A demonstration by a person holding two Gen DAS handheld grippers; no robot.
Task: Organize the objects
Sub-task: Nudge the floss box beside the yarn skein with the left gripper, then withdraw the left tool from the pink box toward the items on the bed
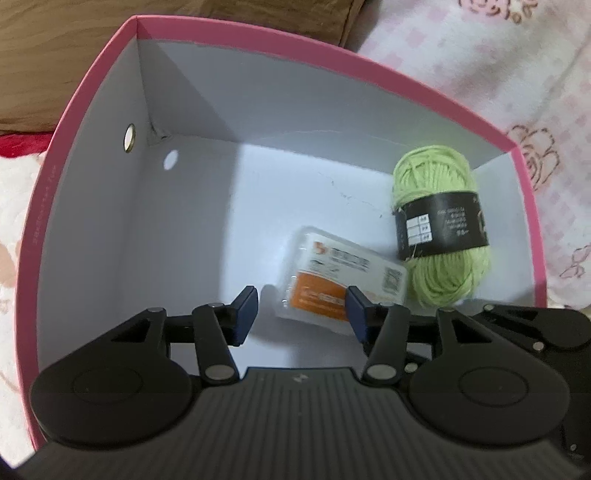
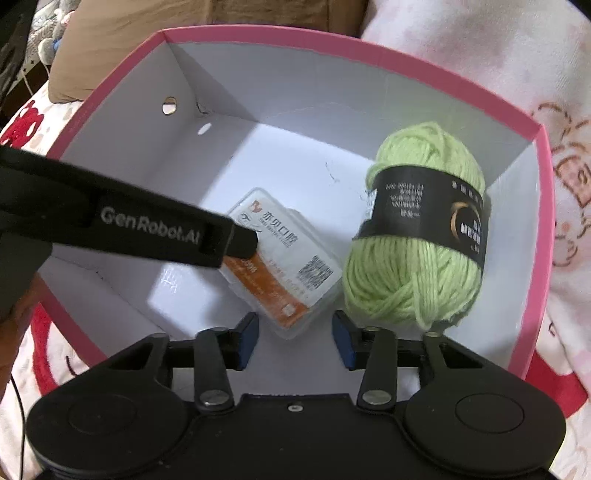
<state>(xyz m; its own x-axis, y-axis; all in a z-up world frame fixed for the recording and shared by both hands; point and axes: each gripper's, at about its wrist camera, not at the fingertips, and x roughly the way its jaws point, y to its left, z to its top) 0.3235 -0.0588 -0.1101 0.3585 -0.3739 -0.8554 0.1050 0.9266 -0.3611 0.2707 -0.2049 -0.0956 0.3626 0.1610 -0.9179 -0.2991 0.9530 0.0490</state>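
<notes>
Inside the pink box [image 2: 546, 177] I find free floor upper left; yarn [image 2: 417, 236] and card case [image 2: 284, 258] slant lower-right. Left tongs [image 1: 301, 314] part-open over the case, right tongs [image 2: 295, 339] narrow; neither grips anything.

A pink-and-white blanket [image 1: 480, 74] printed with roses spreads ahead of the tool and to its right. A brown cushion [image 1: 48, 62] lies ahead to the left, with a red plush patch [image 1: 22, 146] just below it. Soft light falls evenly.

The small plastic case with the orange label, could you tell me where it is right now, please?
The plastic case lies flat on the floor of the pink box, left of the green yarn ball in both views.
</notes>
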